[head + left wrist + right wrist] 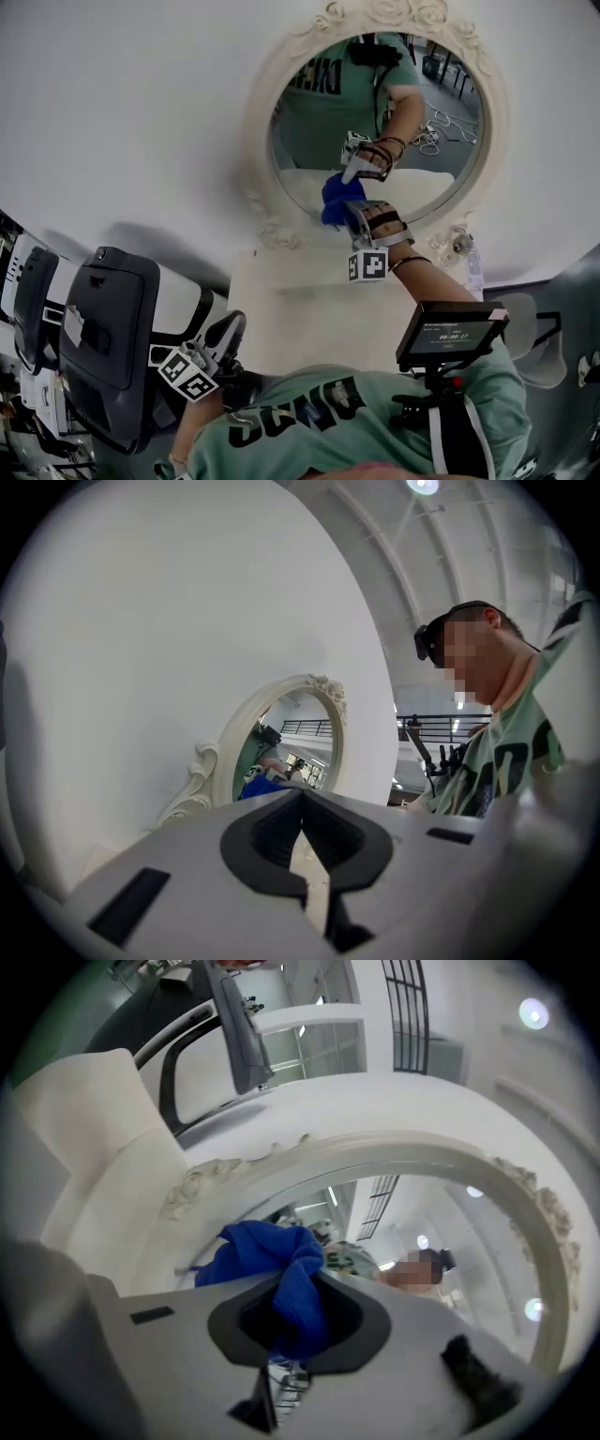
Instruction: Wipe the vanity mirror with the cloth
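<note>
Head view shows you one white wall, and against it one pale vanity table carrying one oval mirror in a carved white frame. There are two grippers and a single blue cloth.

Your right gripper is raised to the lower part of the glass. Its own view shows the jaws clamped on the cloth, a fold hanging down between the pads and the rest bunched ahead of them against the mirror. In the head view the cloth meets its own reflection, so it is touching the glass.

Your left gripper is held low, off the table's left edge and well apart from the mirror. Its jaws are pressed together at the tips with nothing between them.
</note>
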`<action>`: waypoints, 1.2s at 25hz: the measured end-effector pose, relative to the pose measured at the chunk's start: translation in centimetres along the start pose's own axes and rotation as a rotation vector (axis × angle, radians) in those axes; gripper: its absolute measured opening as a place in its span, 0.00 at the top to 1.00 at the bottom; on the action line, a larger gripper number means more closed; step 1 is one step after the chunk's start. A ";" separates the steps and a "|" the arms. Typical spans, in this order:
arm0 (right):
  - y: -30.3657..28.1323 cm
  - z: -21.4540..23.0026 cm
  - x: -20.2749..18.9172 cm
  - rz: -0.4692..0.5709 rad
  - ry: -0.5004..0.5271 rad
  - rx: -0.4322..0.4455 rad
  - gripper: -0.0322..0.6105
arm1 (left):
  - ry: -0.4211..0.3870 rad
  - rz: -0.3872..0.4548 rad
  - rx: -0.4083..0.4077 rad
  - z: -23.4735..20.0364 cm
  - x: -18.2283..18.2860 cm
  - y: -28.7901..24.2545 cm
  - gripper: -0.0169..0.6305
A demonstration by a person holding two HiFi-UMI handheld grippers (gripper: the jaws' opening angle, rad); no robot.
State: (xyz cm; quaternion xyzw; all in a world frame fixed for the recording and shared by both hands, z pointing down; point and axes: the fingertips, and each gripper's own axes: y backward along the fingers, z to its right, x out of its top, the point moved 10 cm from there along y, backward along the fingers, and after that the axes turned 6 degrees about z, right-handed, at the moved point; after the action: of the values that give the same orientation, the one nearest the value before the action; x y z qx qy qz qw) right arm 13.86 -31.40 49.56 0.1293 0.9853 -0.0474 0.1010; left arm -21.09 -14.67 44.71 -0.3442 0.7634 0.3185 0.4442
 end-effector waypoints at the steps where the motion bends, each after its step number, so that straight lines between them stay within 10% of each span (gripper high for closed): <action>1: 0.5 3.3 0.6 0.019 0.005 -0.064 0.88 | -0.011 0.014 -0.012 0.1 0.4 -0.2 0.96; 12: 3.6 32.3 2.5 -0.085 0.108 -0.587 0.88 | -0.095 0.160 -0.095 1.1 3.5 -1.4 0.96; 30: 2.4 27.5 1.4 -0.128 0.182 -0.559 0.88 | -0.067 0.123 -0.094 0.9 3.2 -2.4 0.96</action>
State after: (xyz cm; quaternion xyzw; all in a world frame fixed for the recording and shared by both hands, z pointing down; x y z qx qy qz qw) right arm 18.32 -32.06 22.26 0.0380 0.9712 0.2314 0.0410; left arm -19.90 -16.09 41.03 -0.3065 0.7518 0.3921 0.4326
